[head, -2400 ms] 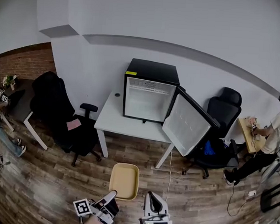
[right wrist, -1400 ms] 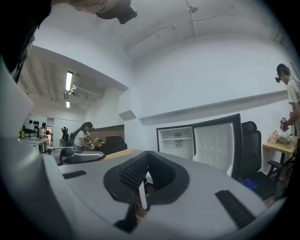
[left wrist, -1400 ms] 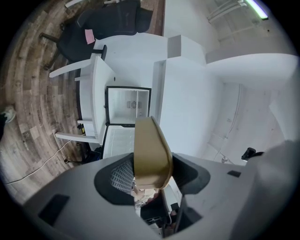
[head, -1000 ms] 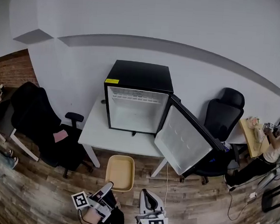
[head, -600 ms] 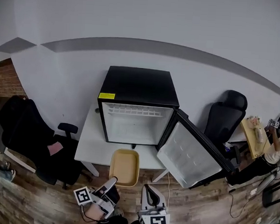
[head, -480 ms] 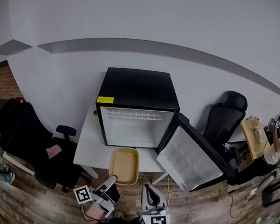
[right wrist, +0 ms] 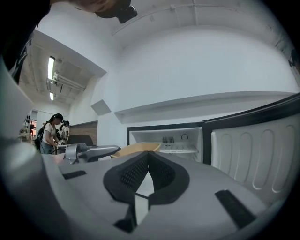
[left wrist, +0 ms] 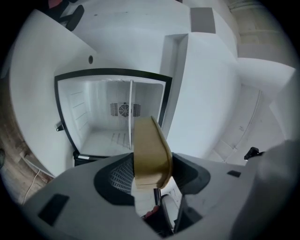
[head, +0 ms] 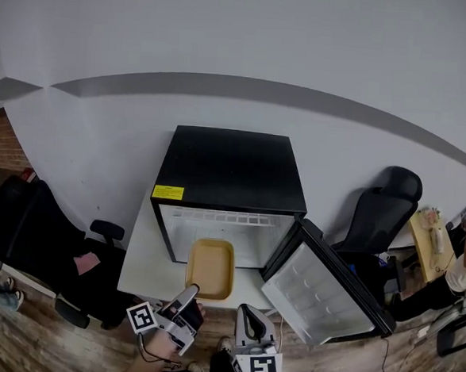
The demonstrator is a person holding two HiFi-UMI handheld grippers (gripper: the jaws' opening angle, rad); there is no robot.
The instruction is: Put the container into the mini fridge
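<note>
A tan, shallow container (head: 210,268) hangs in the air right in front of the open mini fridge (head: 229,190). My left gripper (head: 189,291) is shut on the container's near rim. In the left gripper view the container (left wrist: 149,153) stands edge-on between the jaws, with the fridge's white inside (left wrist: 112,122) just beyond it. The fridge door (head: 327,287) is swung wide to the right. My right gripper (head: 248,317) hangs low beside the left one, shut and holding nothing. The right gripper view shows the container (right wrist: 136,149) at left and the fridge (right wrist: 180,140) ahead.
The fridge stands on a white table (head: 147,259) against a white wall. A black office chair (head: 35,231) is at left, another (head: 387,208) at right behind the door. A person (head: 462,265) sits at a desk far right. The floor is wood.
I have come closer to the fridge. The container has moved forward with my left gripper, from above the floor to the fridge's mouth. The right gripper stays low and shut.
</note>
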